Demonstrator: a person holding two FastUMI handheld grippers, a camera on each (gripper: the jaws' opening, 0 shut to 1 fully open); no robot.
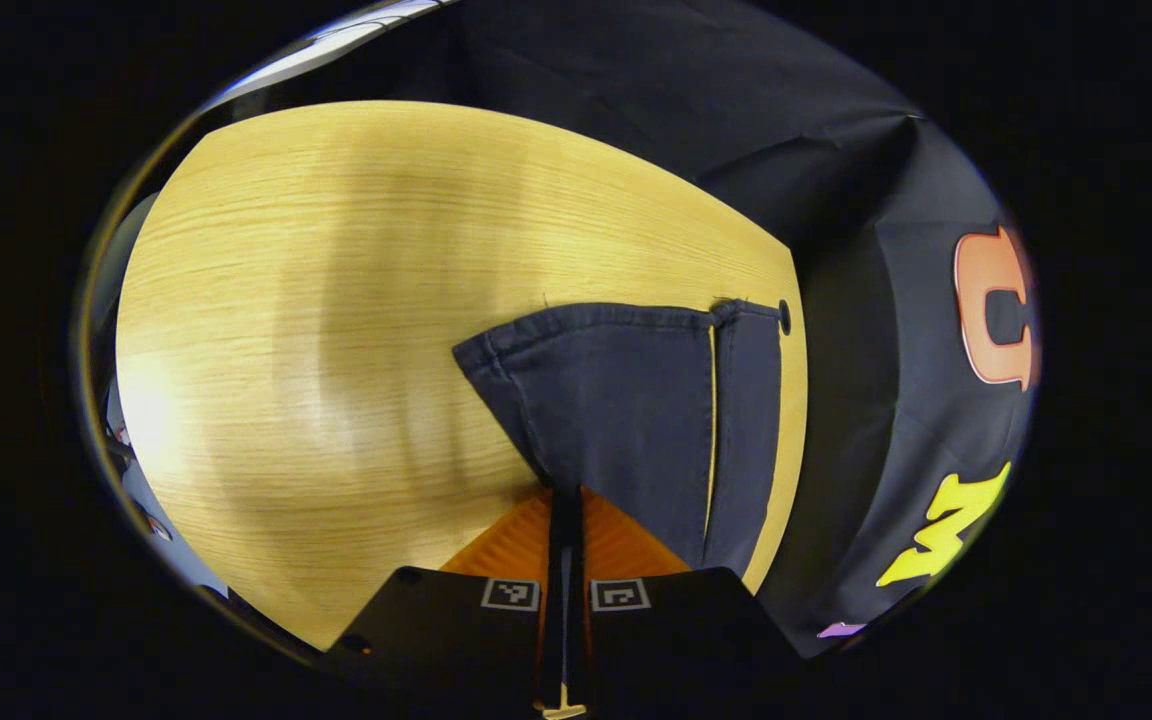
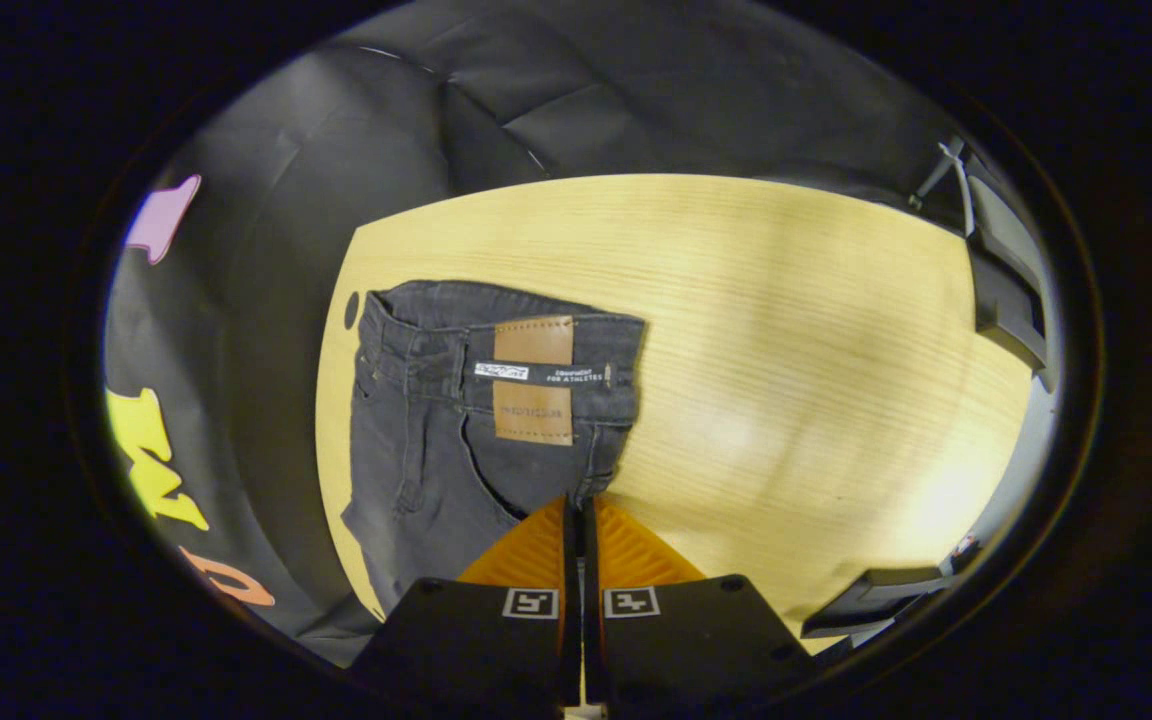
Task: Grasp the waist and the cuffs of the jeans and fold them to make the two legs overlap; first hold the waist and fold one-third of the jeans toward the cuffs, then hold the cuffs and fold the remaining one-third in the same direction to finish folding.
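Both grippers pointed toward 12 o'clock, the left gripper [image 1: 564,500] and right gripper [image 2: 579,508] with fingers pressed together.

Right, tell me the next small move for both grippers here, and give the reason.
Probably lift both ends together and carry the held edge across toward the far edge. The left gripper looks pinched on the cuff end of the jeans and the right gripper on the waist end, both at the edge nearest them, with the denim still flat on the table. That would lay one leg over the other.

cloth-walled booth [image 1: 696,90] with wooden table [image 1: 336,300]
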